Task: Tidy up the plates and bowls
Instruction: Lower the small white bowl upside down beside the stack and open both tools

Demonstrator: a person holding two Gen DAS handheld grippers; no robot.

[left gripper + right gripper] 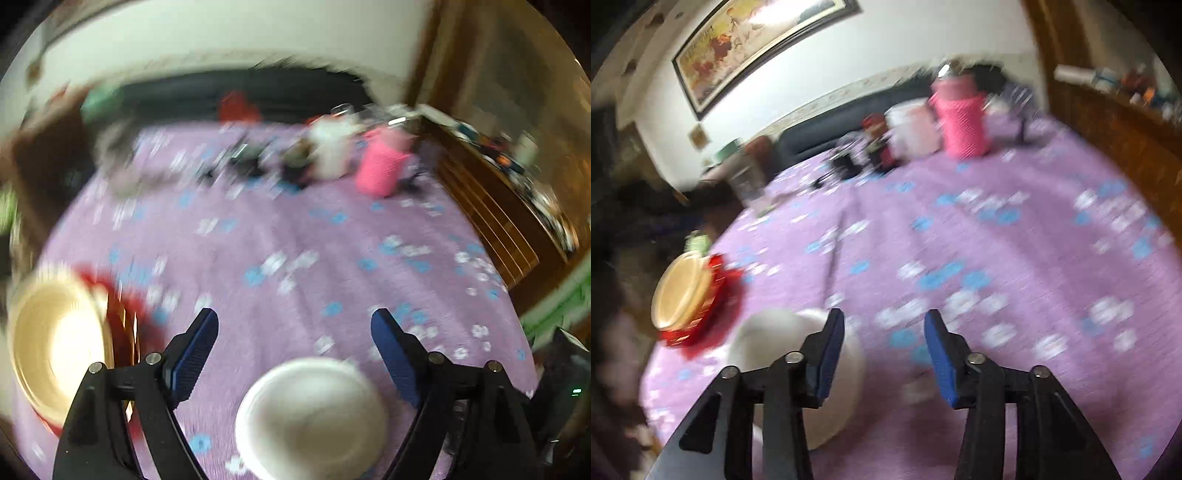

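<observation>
On the purple flowered cloth (295, 229) covering the worktop, a white bowl (312, 419) sits at the near edge, below and between the fingers of the left gripper (293, 332), which is spread wide and holds nothing. To its left, well apart, a gold-coloured plate (59, 339) rests on a red one (144, 321); both views are motion-blurred, so whether more pieces are stacked there cannot be told. Right wrist view: the right gripper (884, 332) is also open, less widely, and empty; the white bowl (783, 350) lies just beside and partly behind its left finger, contact not resolvable. The gold plate (681, 290) on its red base (727, 291) lies farther left near the cloth's edge. At the far side stand a pink bottle (962, 118), a pale container (912, 127) next to it, and small dark items. A framed picture (750, 44) hangs on the wall behind.
</observation>
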